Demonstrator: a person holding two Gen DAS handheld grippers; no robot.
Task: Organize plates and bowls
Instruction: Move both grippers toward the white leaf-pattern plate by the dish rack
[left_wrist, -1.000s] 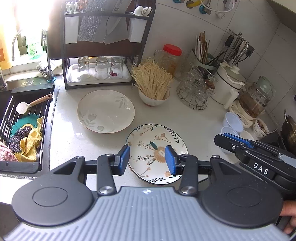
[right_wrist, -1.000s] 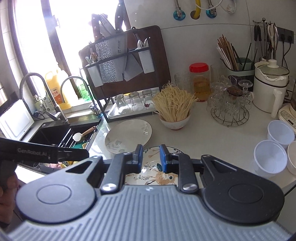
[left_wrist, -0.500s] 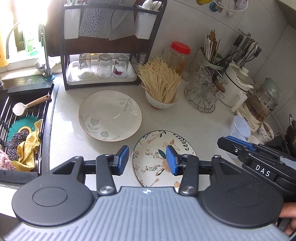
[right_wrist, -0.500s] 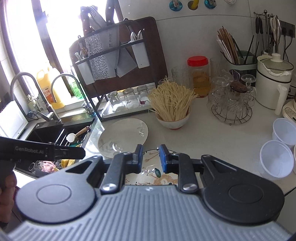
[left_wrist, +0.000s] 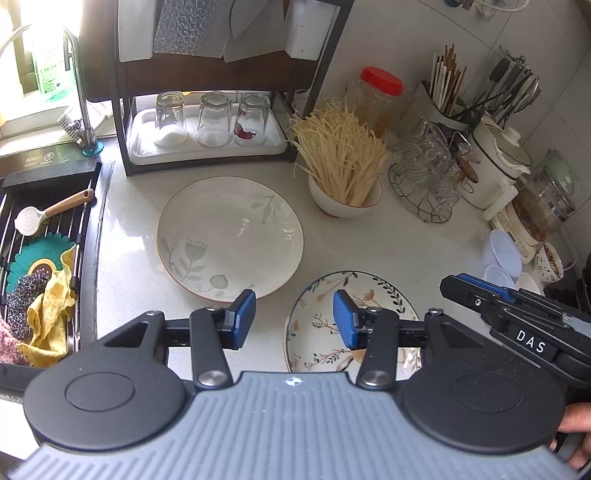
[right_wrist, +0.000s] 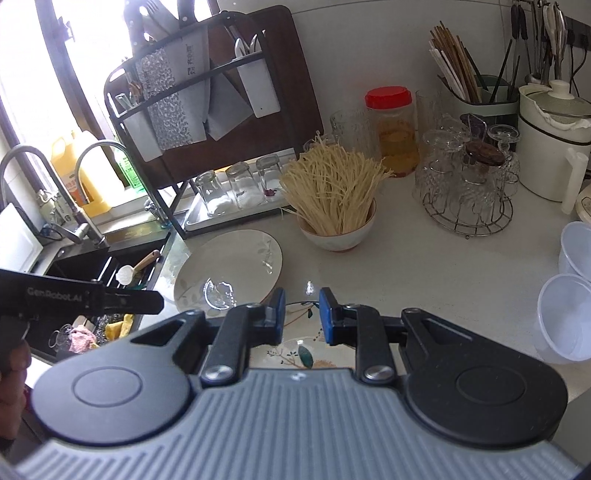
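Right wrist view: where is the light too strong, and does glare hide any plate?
Right wrist view: the window is blown out white, and a bright reflection sits on the pale plate. Left wrist view: only the top-left corner is overexposed; the pale plate and the floral plate read clearly.

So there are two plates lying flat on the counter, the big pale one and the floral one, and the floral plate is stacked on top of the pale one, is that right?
Not stacked. The left wrist view shows the floral plate lying beside the pale plate, apart from it with bare counter between. Both plates do lie flat on the counter.
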